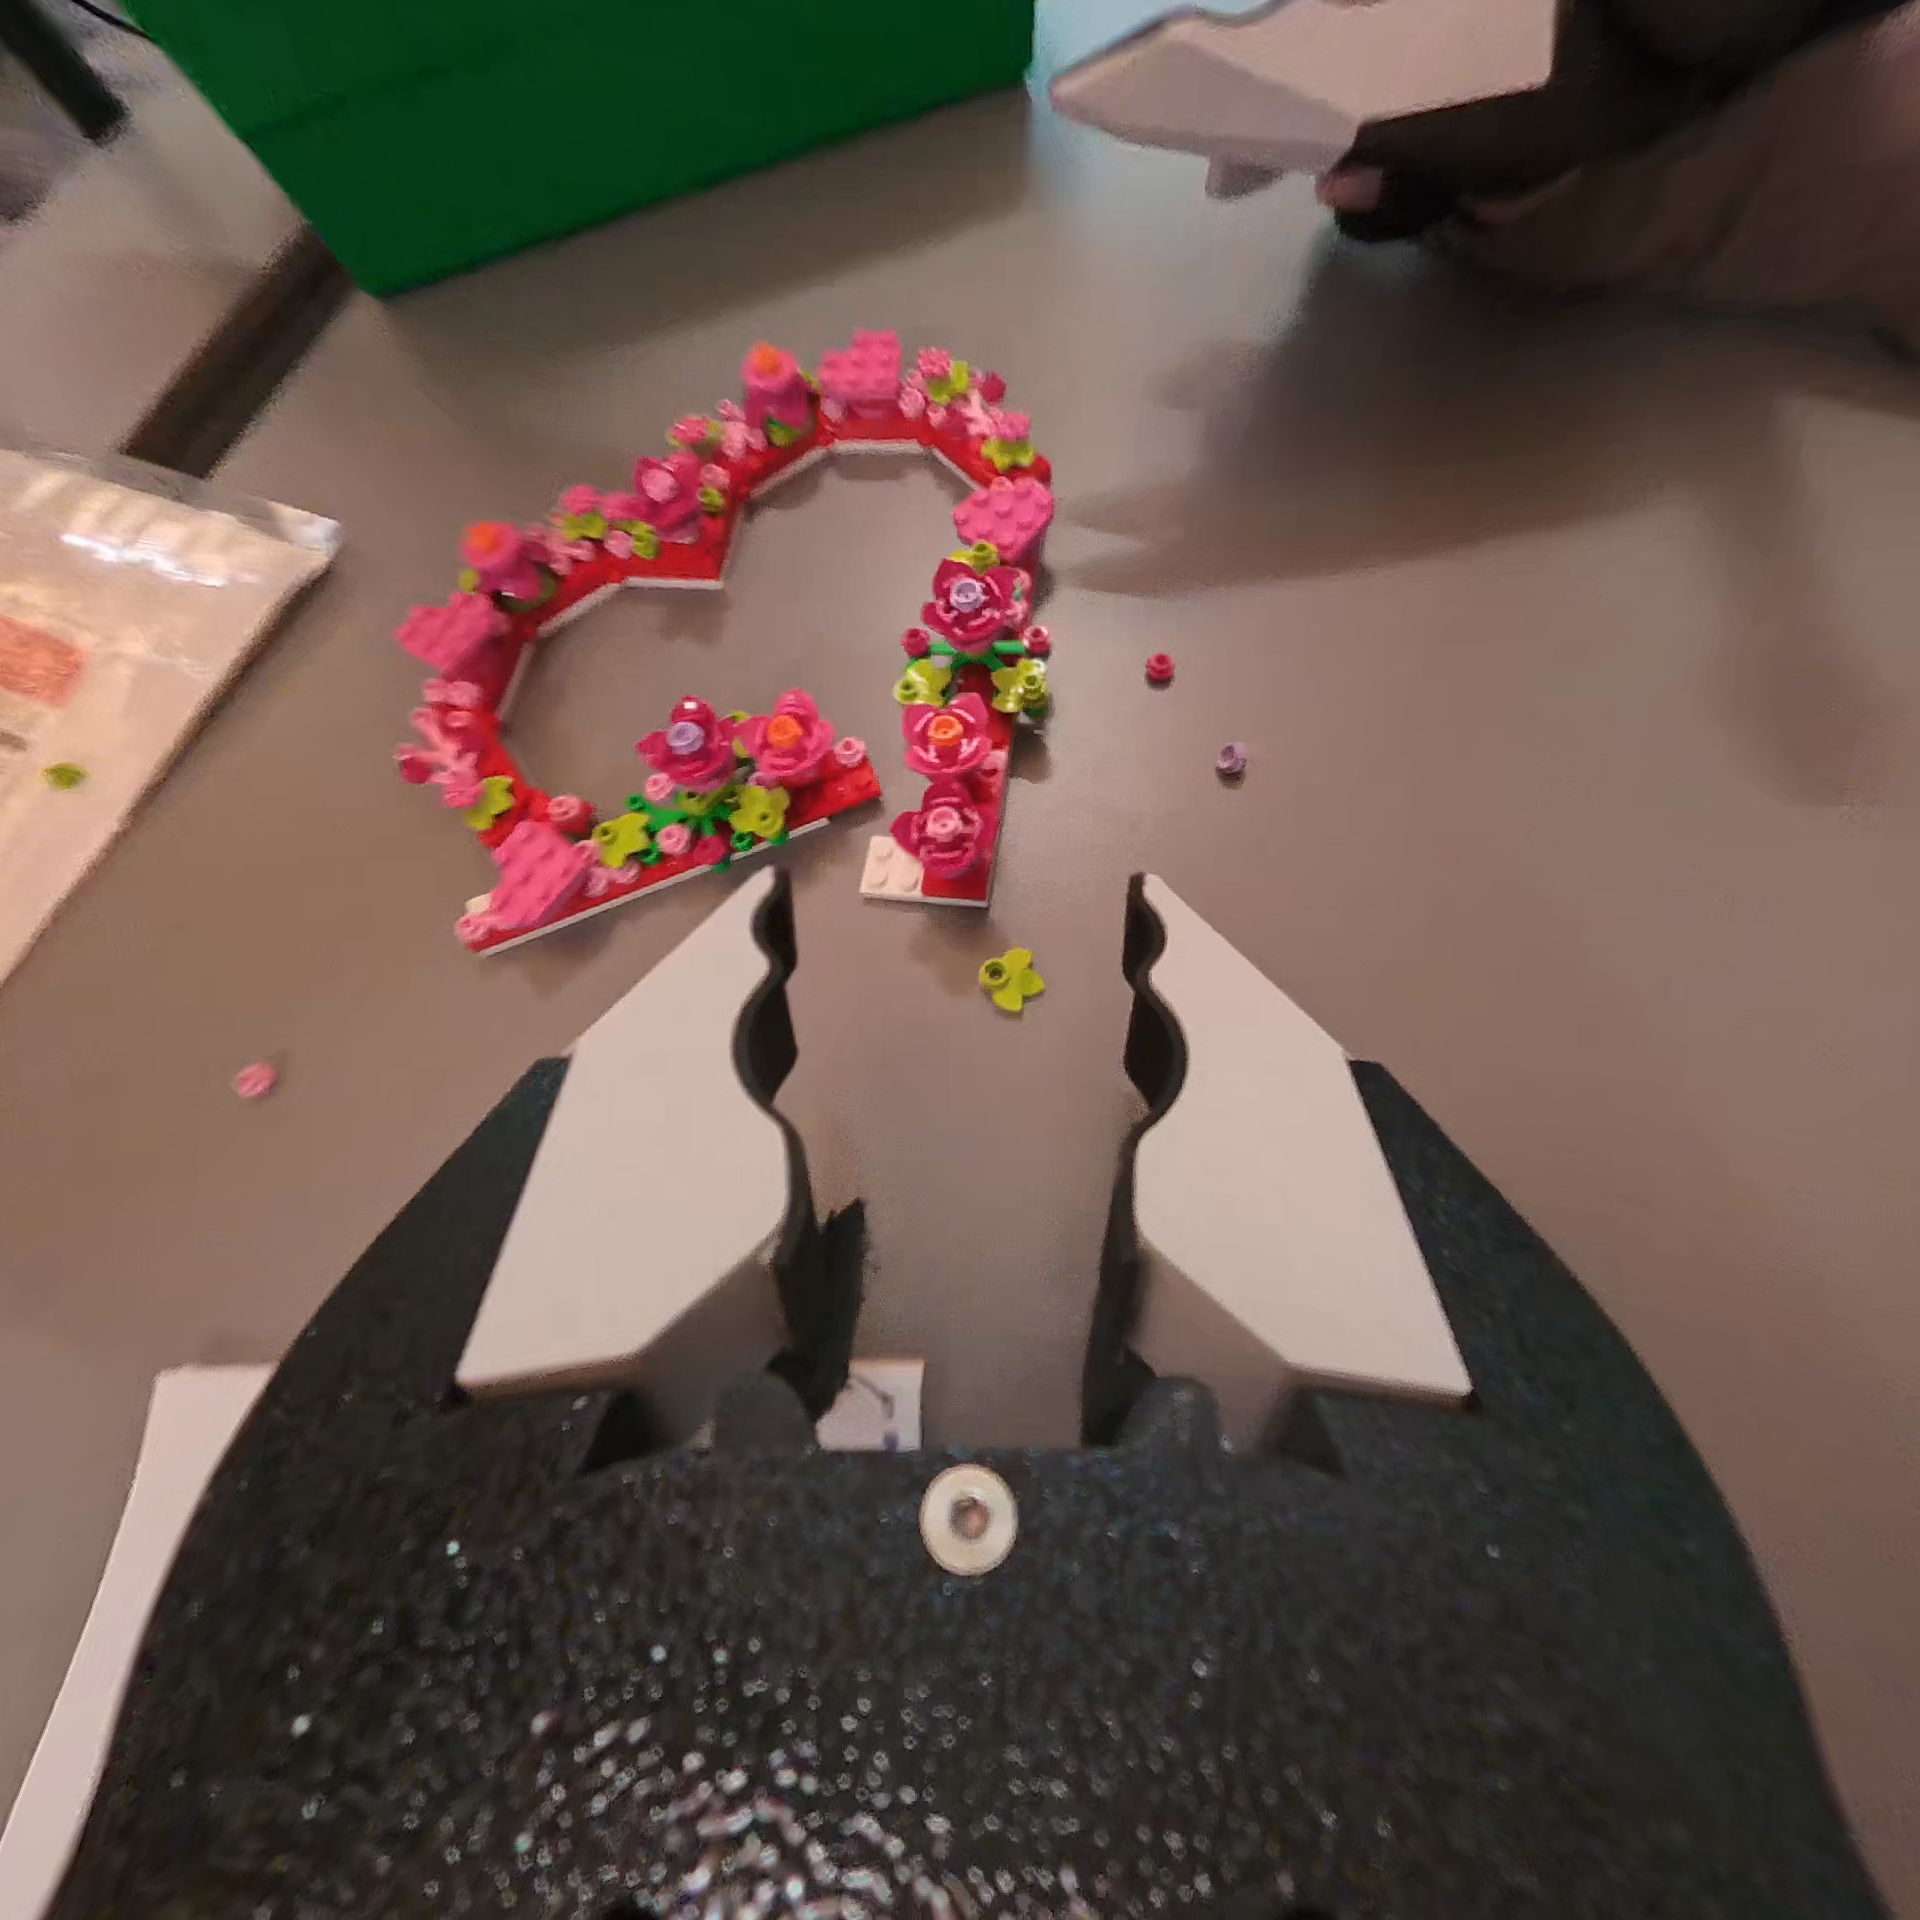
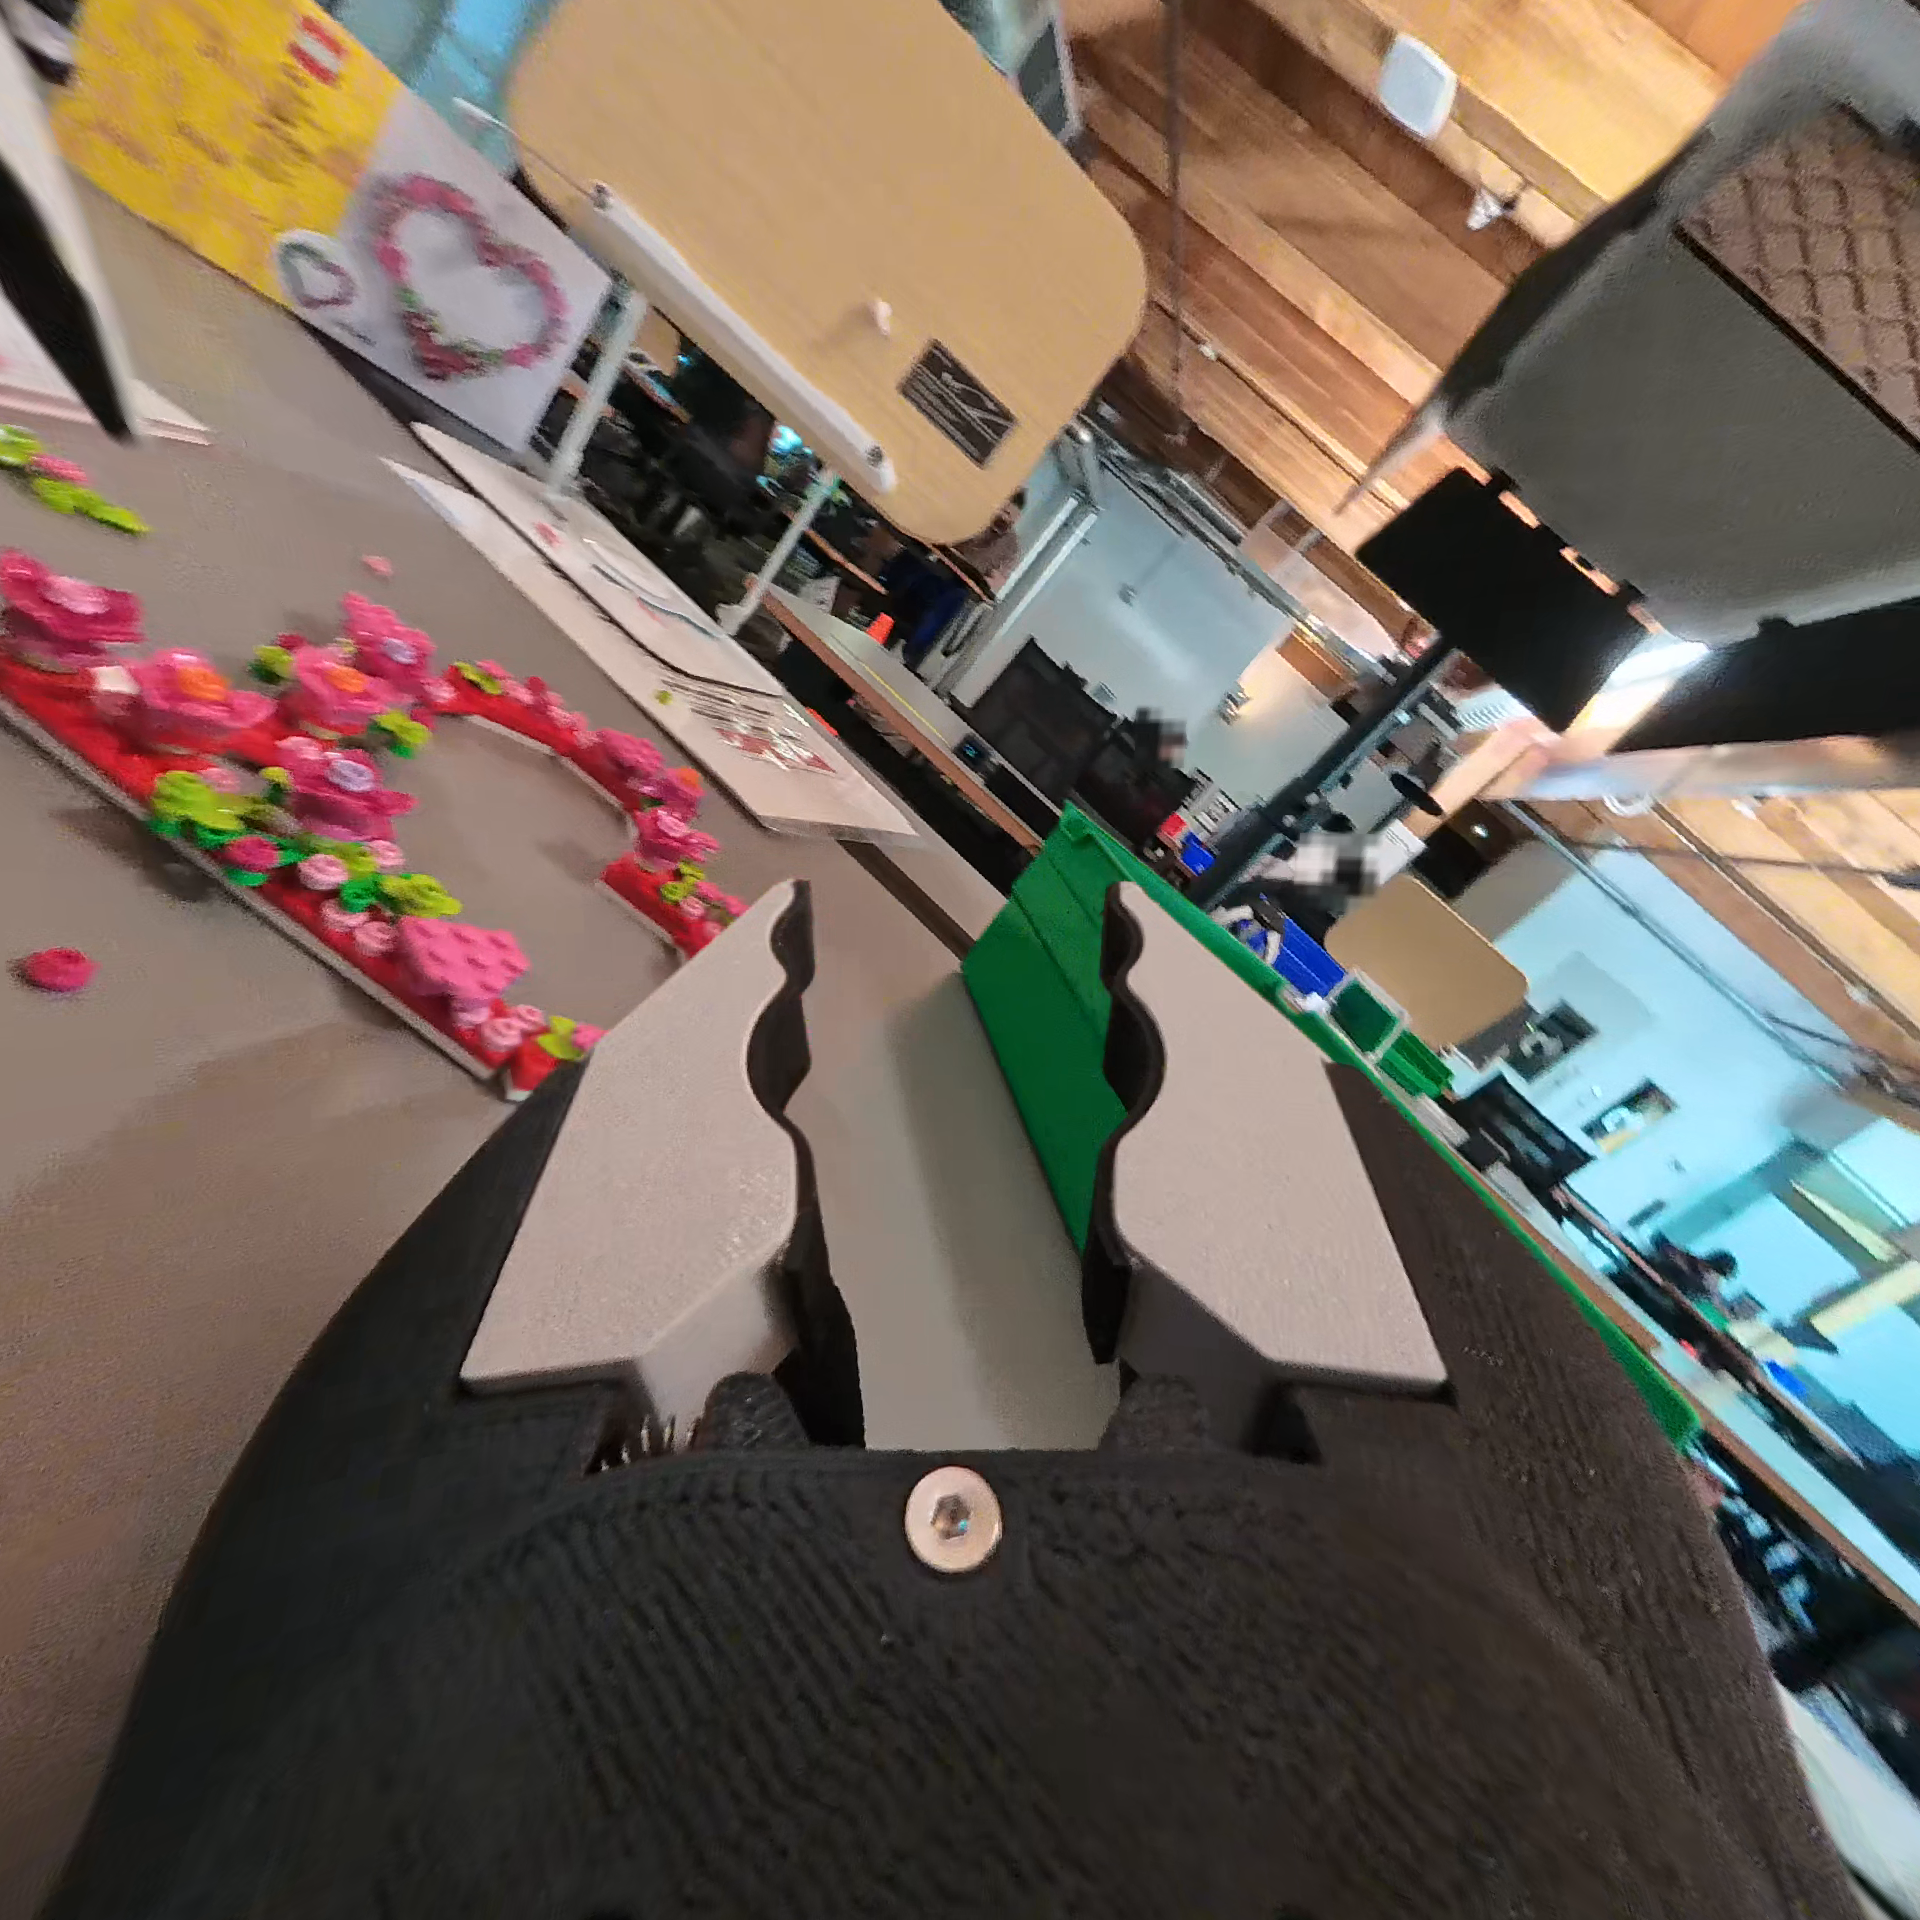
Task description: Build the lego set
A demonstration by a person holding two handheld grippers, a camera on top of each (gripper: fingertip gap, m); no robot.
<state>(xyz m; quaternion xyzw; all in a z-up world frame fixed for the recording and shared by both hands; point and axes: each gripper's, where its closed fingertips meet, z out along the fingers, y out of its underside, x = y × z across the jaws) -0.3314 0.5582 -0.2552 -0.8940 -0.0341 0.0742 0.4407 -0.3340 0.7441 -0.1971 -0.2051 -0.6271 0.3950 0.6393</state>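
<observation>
The left hand-held gripper is hovering over the grey surface, jaws spread and holding nothing. Just ahead of it the heart-shaped lego wreath is lying flat in two pieces, with a gap separating the smaller flowered strip. A lime leaf piece is sitting loose between the fingertips. The right hand-held gripper is tilting upward, jaws spread and empty, with a green box ahead.

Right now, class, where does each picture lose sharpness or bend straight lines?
Left wrist view: the heart-shaped lego build is slightly soft, the far right gripper smeared by motion. Right wrist view: the flowers blur, and the wide lens tilts and bows the background shelves.
</observation>
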